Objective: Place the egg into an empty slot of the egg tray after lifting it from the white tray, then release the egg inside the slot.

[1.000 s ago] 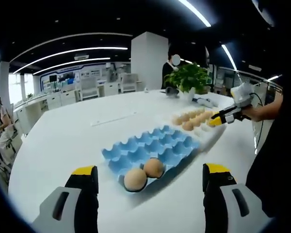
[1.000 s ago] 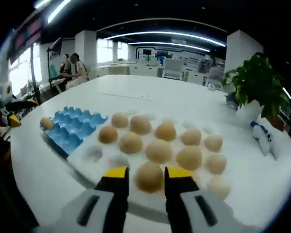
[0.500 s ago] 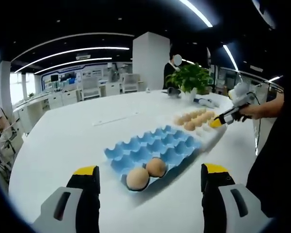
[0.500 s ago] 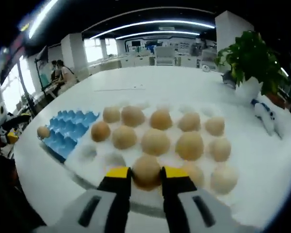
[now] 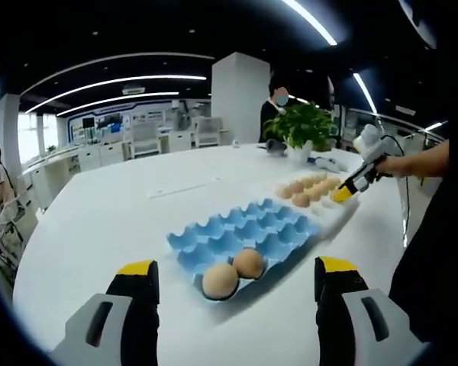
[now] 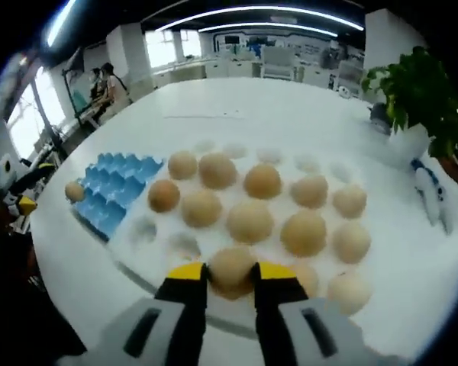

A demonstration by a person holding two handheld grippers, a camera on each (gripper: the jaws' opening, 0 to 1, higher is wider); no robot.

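Task status: early stage, pick-up in hand. In the right gripper view, the right gripper [image 6: 229, 276] has its jaws closed against both sides of an egg [image 6: 230, 268] at the near edge of the white tray [image 6: 401, 286], at 6 o'clock in the view. Whether the egg has lifted clear of its hollow cannot be told. Many other eggs remain on this tray.

The blue egg tray [image 6: 111, 197] lies at 9 o'clock, touching the white tray's edge. In the left gripper view, it holds two eggs [image 5: 234, 273] at its near end; the other slots look empty. The left gripper [image 5: 233, 293] hangs released above the table [image 5: 99, 229], holding nothing.

Outstanding, by judgement: lift, carry to an empty slot, release.
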